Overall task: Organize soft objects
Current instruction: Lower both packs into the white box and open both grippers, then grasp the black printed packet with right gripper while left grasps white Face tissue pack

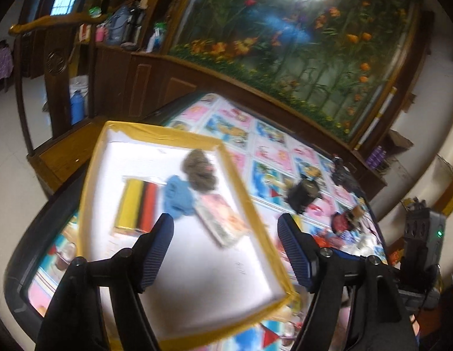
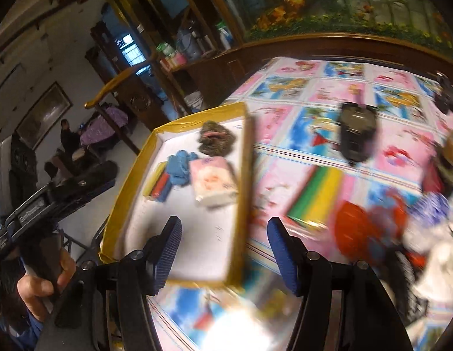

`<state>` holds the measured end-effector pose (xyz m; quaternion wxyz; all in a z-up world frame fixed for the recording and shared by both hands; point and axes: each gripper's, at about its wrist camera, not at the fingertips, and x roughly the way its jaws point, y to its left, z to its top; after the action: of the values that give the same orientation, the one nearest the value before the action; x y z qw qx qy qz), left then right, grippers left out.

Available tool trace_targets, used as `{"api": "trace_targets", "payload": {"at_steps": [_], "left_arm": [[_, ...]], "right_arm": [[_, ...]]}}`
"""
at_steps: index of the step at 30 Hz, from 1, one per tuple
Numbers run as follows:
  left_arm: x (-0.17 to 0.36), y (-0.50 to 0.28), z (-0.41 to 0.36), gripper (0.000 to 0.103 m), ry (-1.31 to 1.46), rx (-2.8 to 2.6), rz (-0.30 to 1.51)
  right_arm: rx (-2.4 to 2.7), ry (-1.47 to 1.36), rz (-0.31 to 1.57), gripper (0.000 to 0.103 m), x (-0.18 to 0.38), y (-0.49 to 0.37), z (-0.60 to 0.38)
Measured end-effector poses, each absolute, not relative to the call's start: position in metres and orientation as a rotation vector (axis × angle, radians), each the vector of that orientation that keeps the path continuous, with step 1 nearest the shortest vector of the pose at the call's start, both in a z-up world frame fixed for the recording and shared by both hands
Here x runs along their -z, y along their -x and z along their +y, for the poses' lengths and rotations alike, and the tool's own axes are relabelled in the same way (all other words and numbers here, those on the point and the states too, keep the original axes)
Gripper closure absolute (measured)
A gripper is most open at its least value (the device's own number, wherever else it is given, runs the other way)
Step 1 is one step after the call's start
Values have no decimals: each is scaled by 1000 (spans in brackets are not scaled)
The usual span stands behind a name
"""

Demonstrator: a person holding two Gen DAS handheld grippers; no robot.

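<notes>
Two grippers, both with jaws apart and nothing between the pads. Left gripper [image 1: 225, 248] hanging over the near half of the white tray [image 1: 197, 280], blue ribbed pads wide, bare tray floor under the gap. Right gripper [image 2: 225, 256] likewise wide, straddling the tray's right yellow-taped rim [image 2: 244, 193], one pad over the tray, the other over the tablecloth [image 2: 288, 122].

Inside the tray, mid to far: yellow-black-red striped block [image 1: 137, 204] at left, blue cloth [image 1: 178, 197] touching it, pink-printed tissue pack [image 1: 223, 219] just right of the cloth, brown fuzzy item [image 1: 200, 171] behind both near the far rim. All four blurred.

Only in the right wrist view: green-yellow striped pack [image 2: 315, 196] flat on the cloth just outside the tray, red-and-blue soft heap [image 2: 378, 231] beside it, white crumpled item [image 2: 443, 251] at far right, and the hand [image 2: 43, 280] gripping the left tool's handle at lower left.

Seen in both: black pouch-like object [image 1: 302, 194] further out on the tablecloth, well apart from the tray.

Only in the left wrist view: right tool's body with a green light [image 1: 439, 233] at the right edge. Beyond, wooden cabinet [image 1: 144, 87] and flower mural [image 1: 299, 58].
</notes>
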<state>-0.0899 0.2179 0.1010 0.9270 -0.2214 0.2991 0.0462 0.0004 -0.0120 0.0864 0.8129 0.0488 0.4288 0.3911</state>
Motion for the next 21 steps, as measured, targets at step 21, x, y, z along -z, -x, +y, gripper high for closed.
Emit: {"api": "trace_targets", "payload": {"at_steps": [21], "left_arm": [[-50, 76, 48, 29, 244, 261, 828]], "right_arm": [[-555, -106, 969, 24, -38, -6, -165]]}}
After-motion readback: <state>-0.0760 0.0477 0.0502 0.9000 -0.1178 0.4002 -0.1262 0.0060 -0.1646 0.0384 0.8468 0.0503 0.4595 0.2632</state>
